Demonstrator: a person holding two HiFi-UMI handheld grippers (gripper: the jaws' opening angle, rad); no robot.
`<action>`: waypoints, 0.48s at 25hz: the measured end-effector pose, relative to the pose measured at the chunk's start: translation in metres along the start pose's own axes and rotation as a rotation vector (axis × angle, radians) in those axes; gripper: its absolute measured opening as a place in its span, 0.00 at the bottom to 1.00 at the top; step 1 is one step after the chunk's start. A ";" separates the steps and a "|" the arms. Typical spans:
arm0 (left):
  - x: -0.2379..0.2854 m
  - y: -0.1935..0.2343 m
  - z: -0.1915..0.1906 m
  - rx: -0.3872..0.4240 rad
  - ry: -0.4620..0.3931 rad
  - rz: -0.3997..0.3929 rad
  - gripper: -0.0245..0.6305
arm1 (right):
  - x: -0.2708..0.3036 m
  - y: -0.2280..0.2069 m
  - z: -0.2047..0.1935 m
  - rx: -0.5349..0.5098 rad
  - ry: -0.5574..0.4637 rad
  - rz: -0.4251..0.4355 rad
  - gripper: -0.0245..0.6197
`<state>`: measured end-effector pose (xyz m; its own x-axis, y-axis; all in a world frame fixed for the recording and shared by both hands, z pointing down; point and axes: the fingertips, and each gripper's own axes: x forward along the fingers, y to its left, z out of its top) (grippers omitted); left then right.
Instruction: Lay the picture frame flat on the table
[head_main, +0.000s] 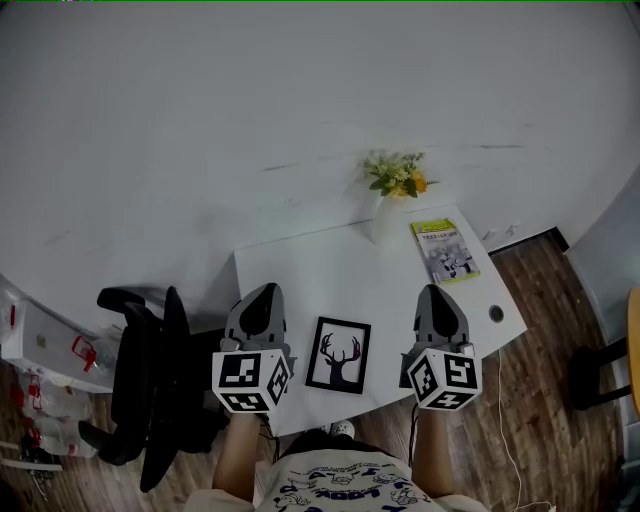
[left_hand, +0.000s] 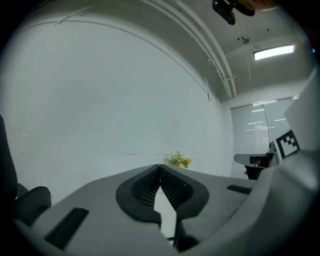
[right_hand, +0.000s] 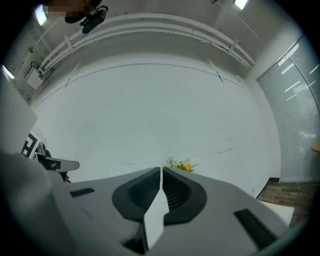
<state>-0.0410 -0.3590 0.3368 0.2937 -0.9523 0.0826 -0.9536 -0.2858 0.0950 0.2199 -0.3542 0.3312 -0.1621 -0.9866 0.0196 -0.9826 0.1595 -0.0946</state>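
Note:
A black picture frame (head_main: 338, 355) with a deer silhouette lies flat on the white table (head_main: 300, 270), near its front edge. My left gripper (head_main: 264, 291) hovers to the frame's left and my right gripper (head_main: 437, 292) to its right, both apart from it. In the left gripper view the left gripper (left_hand: 160, 166) has its jaws meeting at the tips with nothing between them. The right gripper (right_hand: 161, 170) looks the same in its own view: shut and empty. Both point level toward the white wall, so neither gripper view shows the frame.
A vase of yellow flowers (head_main: 398, 178) stands at the table's back edge, with a green-covered book (head_main: 445, 250) beside it at the right. A cable hole (head_main: 496, 313) sits near the right edge. A black office chair (head_main: 150, 370) stands left of the table.

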 end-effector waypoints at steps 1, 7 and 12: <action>0.000 0.000 0.001 0.001 -0.002 0.002 0.07 | -0.001 0.000 0.001 0.001 -0.002 0.002 0.10; -0.001 -0.002 0.004 0.011 -0.007 0.005 0.07 | -0.003 -0.001 0.006 -0.004 -0.017 -0.001 0.10; -0.001 -0.004 0.005 0.018 -0.010 0.004 0.07 | -0.004 -0.003 0.007 -0.012 -0.019 -0.006 0.10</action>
<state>-0.0383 -0.3572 0.3313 0.2888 -0.9546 0.0728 -0.9559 -0.2833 0.0773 0.2237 -0.3513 0.3243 -0.1541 -0.9881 0.0012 -0.9847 0.1534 -0.0828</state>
